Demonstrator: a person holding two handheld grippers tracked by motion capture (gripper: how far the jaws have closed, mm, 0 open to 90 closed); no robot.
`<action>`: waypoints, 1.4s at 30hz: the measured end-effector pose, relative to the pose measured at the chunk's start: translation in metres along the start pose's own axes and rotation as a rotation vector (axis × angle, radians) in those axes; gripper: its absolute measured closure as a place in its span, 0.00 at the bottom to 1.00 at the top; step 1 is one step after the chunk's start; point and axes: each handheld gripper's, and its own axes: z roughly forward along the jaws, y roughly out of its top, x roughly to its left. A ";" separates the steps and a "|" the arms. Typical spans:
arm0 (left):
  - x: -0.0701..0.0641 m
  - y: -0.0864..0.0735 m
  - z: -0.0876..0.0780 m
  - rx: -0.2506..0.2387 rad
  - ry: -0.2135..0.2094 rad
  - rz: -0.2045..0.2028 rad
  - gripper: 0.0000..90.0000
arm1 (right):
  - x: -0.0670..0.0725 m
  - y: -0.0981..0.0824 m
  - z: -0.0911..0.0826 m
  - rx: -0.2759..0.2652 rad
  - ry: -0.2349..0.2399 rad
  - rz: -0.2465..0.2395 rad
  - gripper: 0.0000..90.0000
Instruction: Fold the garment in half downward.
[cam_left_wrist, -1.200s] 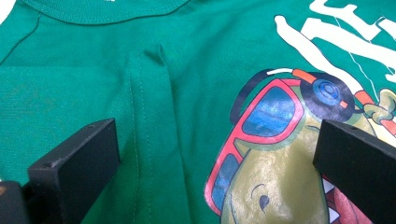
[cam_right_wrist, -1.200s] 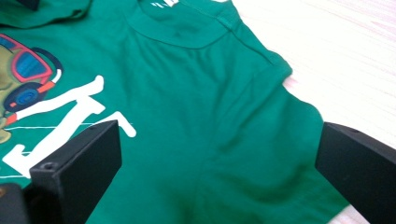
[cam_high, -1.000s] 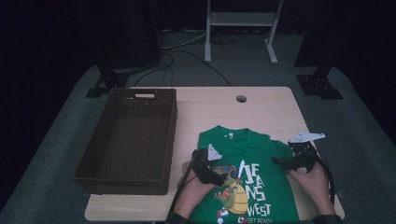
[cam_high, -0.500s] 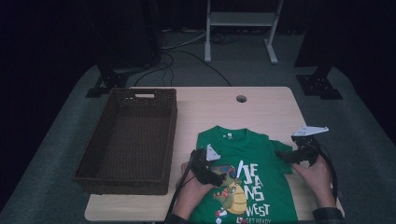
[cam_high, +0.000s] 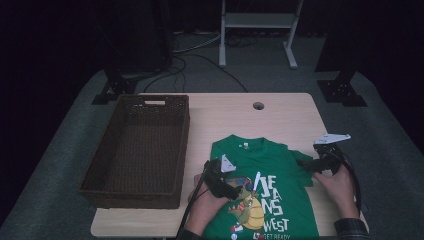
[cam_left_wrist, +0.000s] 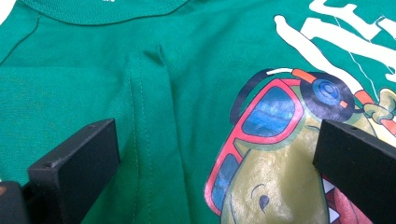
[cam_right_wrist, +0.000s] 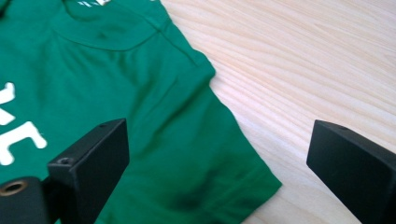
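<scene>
Green T-shirt (cam_high: 265, 185) lies flat on the bench (cam_high: 280, 112) — unfolded; left gripper (cam_left_wrist: 212, 154) and right gripper (cam_right_wrist: 219, 163) hover, jaws wide, empty.

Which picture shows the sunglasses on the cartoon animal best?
The left gripper view: the sunglasses sit close and sharp on the green T-shirt, between the open left claw. The high view shows them tiny. The right gripper view shows the shirt's sleeve instead.

Both grippers have blocky matte black jaws (a brass-ringed screw hole at each base), trailing black cables.
</scene>
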 end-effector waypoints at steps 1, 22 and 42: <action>0.000 0.000 0.000 0.000 0.000 0.000 0.00 | -0.001 0.000 0.000 0.002 -0.003 0.003 0.05; 0.000 0.000 0.000 0.000 0.001 0.001 0.00 | -0.022 -0.008 0.008 0.037 -0.035 0.063 0.27; 0.000 0.000 0.000 -0.001 0.001 0.001 0.00 | -0.031 -0.015 0.016 0.083 -0.066 0.102 0.56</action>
